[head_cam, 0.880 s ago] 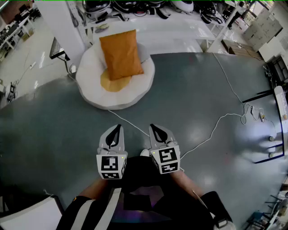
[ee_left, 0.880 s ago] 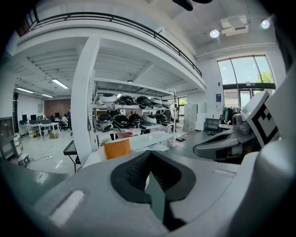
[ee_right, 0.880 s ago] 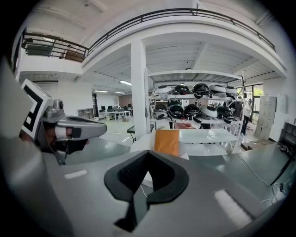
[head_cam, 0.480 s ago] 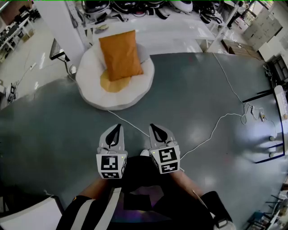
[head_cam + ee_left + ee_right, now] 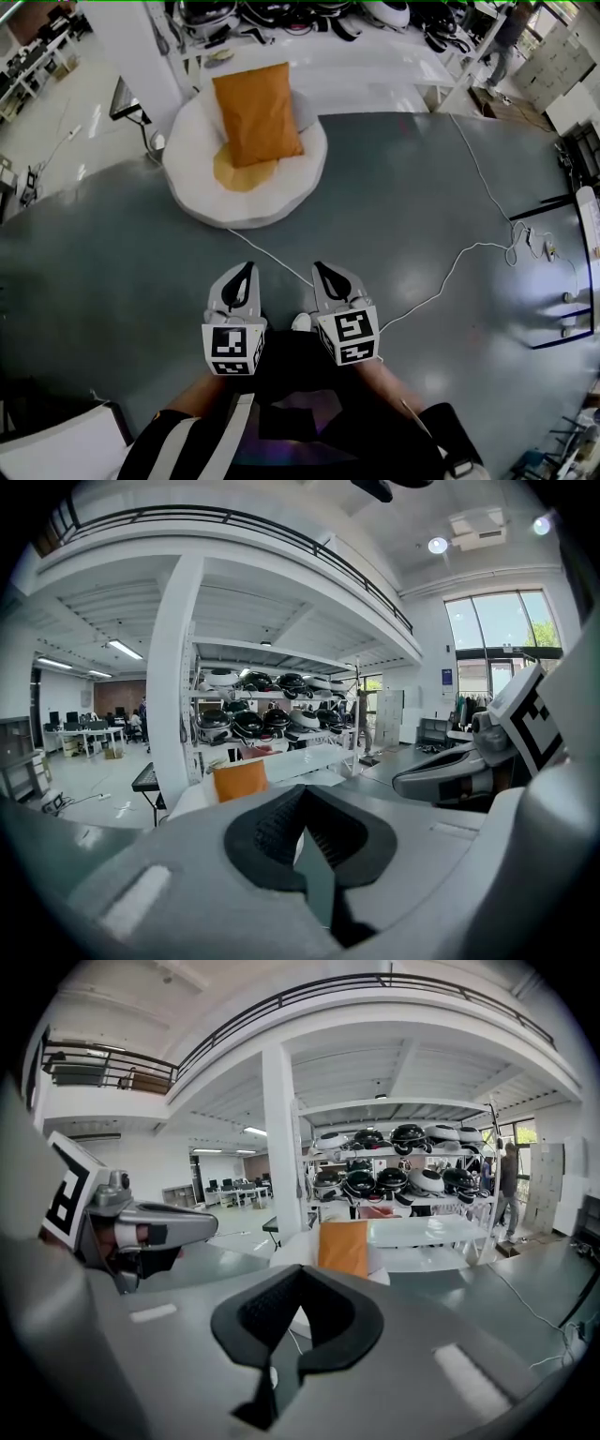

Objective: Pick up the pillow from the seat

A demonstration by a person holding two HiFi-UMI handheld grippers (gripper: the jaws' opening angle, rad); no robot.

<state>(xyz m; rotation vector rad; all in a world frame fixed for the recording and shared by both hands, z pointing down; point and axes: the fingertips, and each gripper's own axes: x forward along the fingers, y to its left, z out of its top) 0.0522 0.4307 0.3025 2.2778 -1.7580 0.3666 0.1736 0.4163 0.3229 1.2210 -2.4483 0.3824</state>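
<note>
An orange pillow (image 5: pixel 257 113) leans upright on a round white seat (image 5: pixel 298 180) across the grey floor, well ahead of me. It shows small and far in the left gripper view as the pillow (image 5: pixel 240 780) and in the right gripper view as the pillow (image 5: pixel 343 1247). My left gripper (image 5: pixel 247 269) and right gripper (image 5: pixel 319 268) hang side by side close to my body, both shut with nothing in them, a good stretch of floor short of the seat.
A white cable (image 5: pixel 441 281) snakes over the floor from the seat's foot toward the right. Shelves of helmets (image 5: pixel 300 13) stand behind the seat, beside a white pillar (image 5: pixel 127 42). A dark stand (image 5: pixel 127 101) is left of the seat. A person (image 5: pixel 502 37) stands far right.
The view has shifted slightly, so the seat and pillow sit a little lower and to the right in the head view. Both grippers keep their places, shut.
</note>
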